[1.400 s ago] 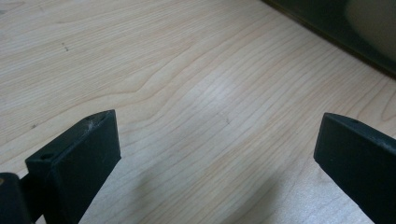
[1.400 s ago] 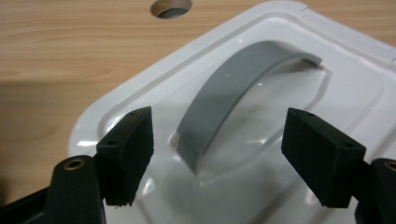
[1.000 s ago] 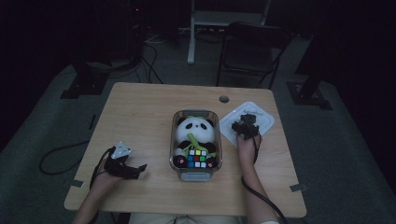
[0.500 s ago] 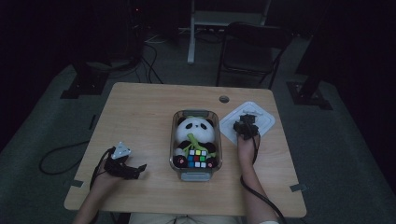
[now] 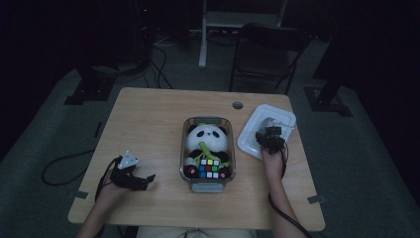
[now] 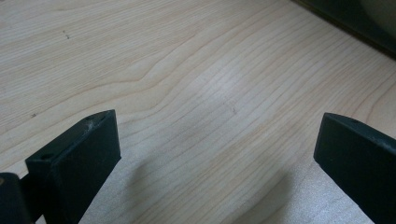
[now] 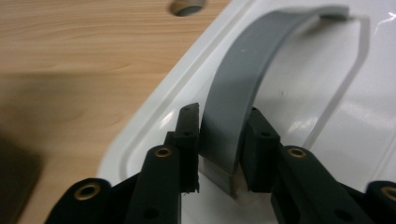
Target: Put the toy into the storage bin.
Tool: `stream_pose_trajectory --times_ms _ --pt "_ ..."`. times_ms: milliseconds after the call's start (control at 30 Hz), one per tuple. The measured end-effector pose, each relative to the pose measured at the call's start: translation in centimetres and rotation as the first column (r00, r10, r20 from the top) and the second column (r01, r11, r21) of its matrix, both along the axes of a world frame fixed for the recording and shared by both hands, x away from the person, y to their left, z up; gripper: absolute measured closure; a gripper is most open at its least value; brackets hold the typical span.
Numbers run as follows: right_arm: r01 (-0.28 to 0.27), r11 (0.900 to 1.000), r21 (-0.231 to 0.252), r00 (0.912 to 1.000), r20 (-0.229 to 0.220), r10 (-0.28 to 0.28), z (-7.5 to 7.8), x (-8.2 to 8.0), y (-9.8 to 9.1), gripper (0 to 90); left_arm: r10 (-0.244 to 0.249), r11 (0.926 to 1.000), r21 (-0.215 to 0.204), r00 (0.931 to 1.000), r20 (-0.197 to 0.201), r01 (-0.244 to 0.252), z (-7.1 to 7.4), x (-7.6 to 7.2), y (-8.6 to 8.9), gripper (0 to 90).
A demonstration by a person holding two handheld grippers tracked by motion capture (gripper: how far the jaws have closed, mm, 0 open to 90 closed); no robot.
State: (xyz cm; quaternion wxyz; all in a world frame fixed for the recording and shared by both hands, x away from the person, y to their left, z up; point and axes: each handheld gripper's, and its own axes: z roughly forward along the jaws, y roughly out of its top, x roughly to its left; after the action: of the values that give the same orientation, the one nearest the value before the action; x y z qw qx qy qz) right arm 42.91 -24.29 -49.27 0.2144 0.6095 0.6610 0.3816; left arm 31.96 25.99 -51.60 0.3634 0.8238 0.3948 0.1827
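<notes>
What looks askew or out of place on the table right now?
The white lid lies off the clear bin, at an angle on the table to its right. The right tongs grip its grey handle. The panda and cube sit inside the bin.

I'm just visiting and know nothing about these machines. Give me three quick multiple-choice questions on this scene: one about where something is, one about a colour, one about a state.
1. Where does the white lid lie?
A. On the table, right of the clear bin
B. Inside the bin
C. On the floor

2. What colour is the handle on the lid?
A. Red
B. Grey
C. Yellow

3. How do the jaws of the left gripper stand?
A. Clamped on the panda toy
B. Shut on a cable
C. Wide apart over bare wood

Answers:
1 A, the high view shows it flat beside the bin.
2 B, the right gripper view shows a grey arched strap between the jaws of the right gripper.
3 C, the left gripper view shows nothing between them.
</notes>
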Motion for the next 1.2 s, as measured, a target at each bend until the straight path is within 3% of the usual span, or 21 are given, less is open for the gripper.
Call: stream_pose_trajectory --times_ms 67,133,367,533,733,867,933,1067,1200 --pt "-0.067 0.9974 0.028 0.9977 0.014 0.066 0.3 -1.0 -0.5 73.0 -0.002 1.0 -0.004 1.0 -0.003 0.002 0.0 0.0 0.0 1.2" --pt "-0.108 0.9939 0.019 0.994 0.019 0.108 0.4 -1.7 -0.7 73.2 -0.001 1.0 0.0 1.0 -0.002 0.001 0.0 0.0 0.0 1.2" --pt "-0.224 0.9741 0.033 0.9738 -0.034 0.225 -0.4 -2.9 -1.0 71.3 -0.003 1.0 -0.003 1.0 -0.002 0.003 0.0 0.0 -0.1 1.2" --pt "-0.205 0.9784 0.026 0.9767 -0.059 0.206 -1.2 -2.9 -1.1 64.1 0.005 1.0 -0.003 1.0 -0.003 -0.005 -0.1 0.0 -0.1 1.2" --pt "-0.121 0.9926 0.006 0.9916 -0.044 0.121 -1.0 -2.6 -1.2 39.6 0.011 0.9999 0.001 0.9999 -0.003 -0.011 -0.4 0.1 -0.1 1.2" --pt "-0.101 0.9944 -0.032 0.9936 -0.055 0.099 -1.1 -2.2 -0.5 24.8 0.021 0.9997 0.012 0.9997 -0.013 -0.02 -0.5 0.1 -0.3 1.2" --pt "-0.096 0.995 -0.027 0.9938 -0.059 0.094 -1.2 -2.0 -0.2 14.2 0.03 0.9995 0.012 0.9994 -0.019 -0.03 -0.6 0.1 -0.3 1.2" --pt "-0.08 0.9965 -0.026 0.9945 -0.071 0.078 -1.2 -1.6 0.1 12.4 0.042 0.9991 -0.007 0.9991 0.004 -0.042 -0.3 0.1 -0.1 1.2" --pt "-0.038 0.9988 -0.03 0.9973 -0.064 0.036 -1.2 -1.5 0.0 19.8 0.049 0.9982 -0.035 0.9983 0.031 -0.048 0.2 0.1 -0.1 1.3"
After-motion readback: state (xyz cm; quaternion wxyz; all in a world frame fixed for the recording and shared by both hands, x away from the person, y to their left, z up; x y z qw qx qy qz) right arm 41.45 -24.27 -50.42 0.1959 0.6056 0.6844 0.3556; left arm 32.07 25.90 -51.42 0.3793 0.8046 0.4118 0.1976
